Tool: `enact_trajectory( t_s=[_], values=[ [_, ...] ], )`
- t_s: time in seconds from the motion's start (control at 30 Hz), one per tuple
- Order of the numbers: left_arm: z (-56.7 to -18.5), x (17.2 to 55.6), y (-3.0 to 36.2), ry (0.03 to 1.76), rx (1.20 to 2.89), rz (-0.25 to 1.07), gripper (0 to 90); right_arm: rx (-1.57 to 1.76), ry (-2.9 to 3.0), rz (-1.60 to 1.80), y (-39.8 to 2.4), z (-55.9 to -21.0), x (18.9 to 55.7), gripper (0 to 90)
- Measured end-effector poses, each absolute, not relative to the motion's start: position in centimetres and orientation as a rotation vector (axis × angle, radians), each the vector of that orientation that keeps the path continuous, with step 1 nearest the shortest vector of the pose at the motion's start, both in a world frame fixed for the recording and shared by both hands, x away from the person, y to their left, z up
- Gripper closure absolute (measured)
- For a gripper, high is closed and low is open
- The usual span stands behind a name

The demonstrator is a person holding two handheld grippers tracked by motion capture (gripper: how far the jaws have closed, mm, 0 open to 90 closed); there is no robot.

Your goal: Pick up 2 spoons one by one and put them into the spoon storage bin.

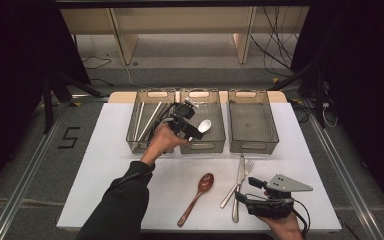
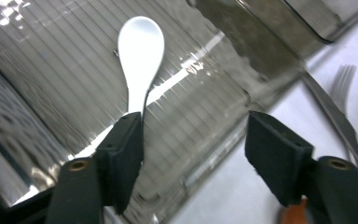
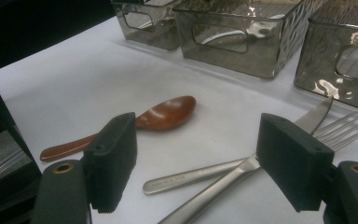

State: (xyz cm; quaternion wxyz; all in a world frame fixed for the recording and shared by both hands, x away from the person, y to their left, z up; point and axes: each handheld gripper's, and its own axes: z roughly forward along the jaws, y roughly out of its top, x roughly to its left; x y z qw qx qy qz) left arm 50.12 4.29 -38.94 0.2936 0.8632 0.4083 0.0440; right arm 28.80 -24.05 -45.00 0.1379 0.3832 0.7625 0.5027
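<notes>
My left gripper (image 1: 195, 133) hangs over the middle smoked-plastic bin (image 1: 202, 148), jaws open. A white spoon (image 2: 140, 46) lies on the ribbed floor of that bin (image 2: 51, 70), bowl away from me, its handle end running down beside the left jaw; nothing is pinched between the pads. From above the white spoon (image 1: 205, 125) shows just past the gripper. My right gripper (image 1: 244, 190) rests open near the table's front right. In the right gripper view its jaws (image 3: 198, 163) frame a crossed knife (image 3: 317, 116) and fork (image 3: 347, 126), with a brown wooden spoon (image 3: 165, 113) to the left.
Three bins stand in a row at the back of the white table (image 1: 105, 165). The left bin (image 1: 132, 142) holds several long pale sticks; the right bin (image 1: 252, 147) looks empty. The wooden spoon (image 1: 200, 192), knife (image 1: 239, 172) and fork (image 1: 249, 166) lie in front of the bins.
</notes>
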Motion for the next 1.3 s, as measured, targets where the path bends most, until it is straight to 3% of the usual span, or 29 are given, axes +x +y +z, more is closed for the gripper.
enact_trajectory(
  t_s=[0.43, 0.7, 1.3],
  values=[
    [-40.0, 44.6, 6.4, 1.082, 2.275, 0.091, 22.4, 1.108, 2.207, 1.447, -23.9, -45.0, 28.8, 29.8],
    [-41.3, 42.0, 6.9, 1.092, 2.288, 0.097, 21.3, 1.107, 2.211, 1.444, -23.9, -45.1, 28.8, 29.8],
    [-43.8, 38.3, 4.5, 1.057, 2.501, 0.032, 20.8, 1.103, 2.206, 1.442, -24.0, -44.9, 28.7, 29.8]
  ],
)
